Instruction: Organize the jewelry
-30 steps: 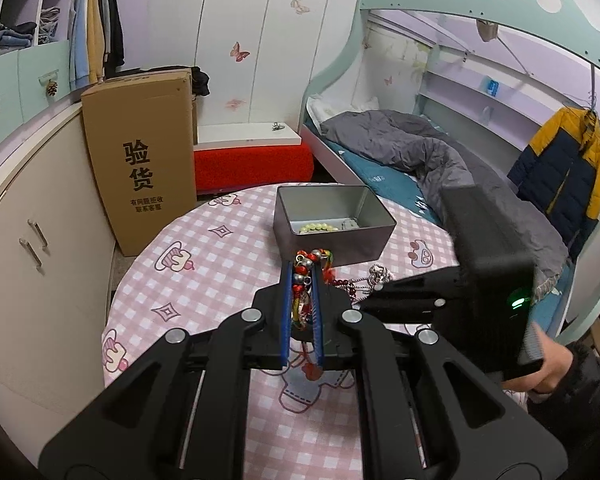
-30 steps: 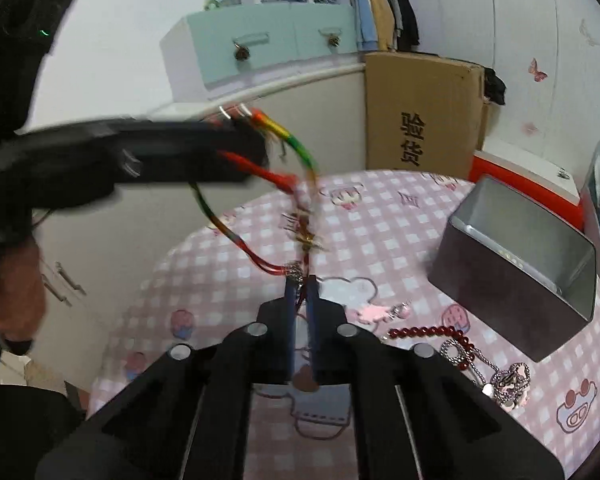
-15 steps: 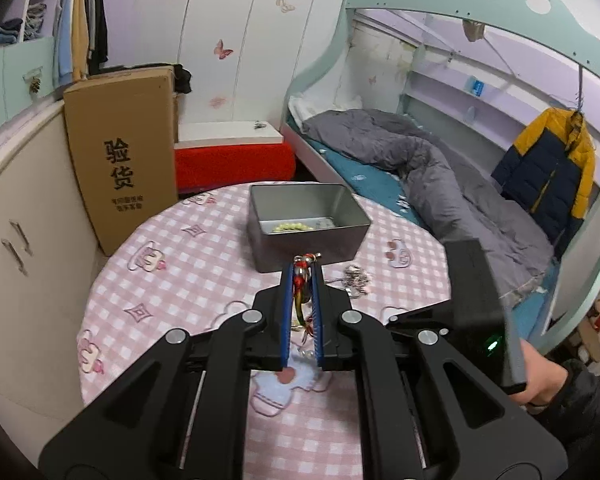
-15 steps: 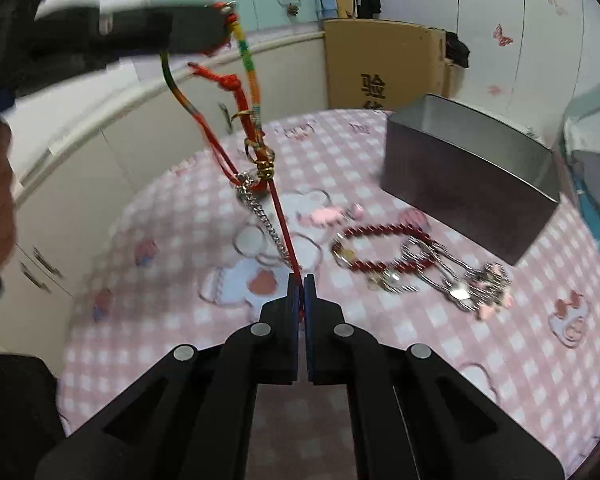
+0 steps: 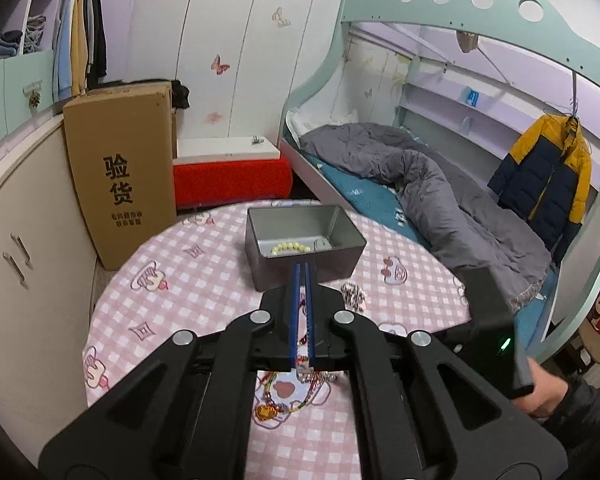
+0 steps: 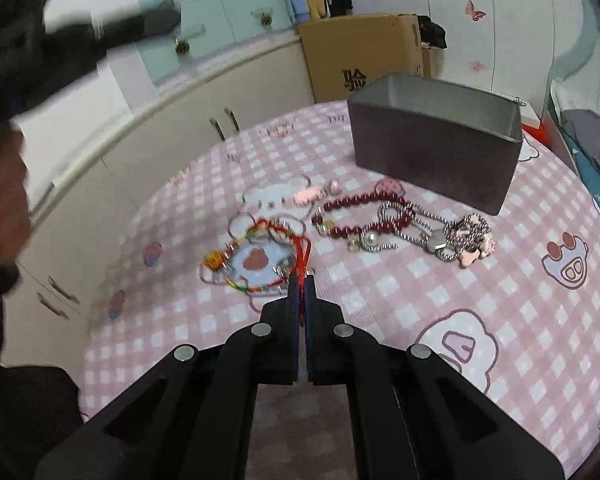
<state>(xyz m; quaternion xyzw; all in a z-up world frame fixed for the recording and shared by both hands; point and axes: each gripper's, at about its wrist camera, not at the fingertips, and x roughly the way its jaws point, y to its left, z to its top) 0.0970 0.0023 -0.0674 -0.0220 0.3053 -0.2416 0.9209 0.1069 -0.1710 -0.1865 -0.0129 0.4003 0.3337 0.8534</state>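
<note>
A colourful cord bracelet (image 6: 256,260) with red string and metal rings lies on the pink checked tablecloth (image 6: 500,312). My right gripper (image 6: 301,278) is shut on its red string at table height. The bracelet also shows below my left gripper in the left wrist view (image 5: 284,400). My left gripper (image 5: 301,268) is shut and empty, raised above the table and facing the grey metal tin (image 5: 304,248), which holds a pale bead bracelet (image 5: 292,247). A dark red bead bracelet (image 6: 360,212) and a silver chain with charms (image 6: 448,236) lie beside the tin (image 6: 436,152).
A tall cardboard box (image 5: 120,168) stands beyond the table's left edge by beige cabinets (image 5: 16,248). A bed (image 5: 420,184) with a grey duvet is at the right. The person's hand (image 5: 548,392) holds the right gripper's body at the table's right edge.
The bracelet was stretched in the air between both grippers. My left gripper has let it go and risen; the bracelet now lies on the table, with my right gripper still holding its string.
</note>
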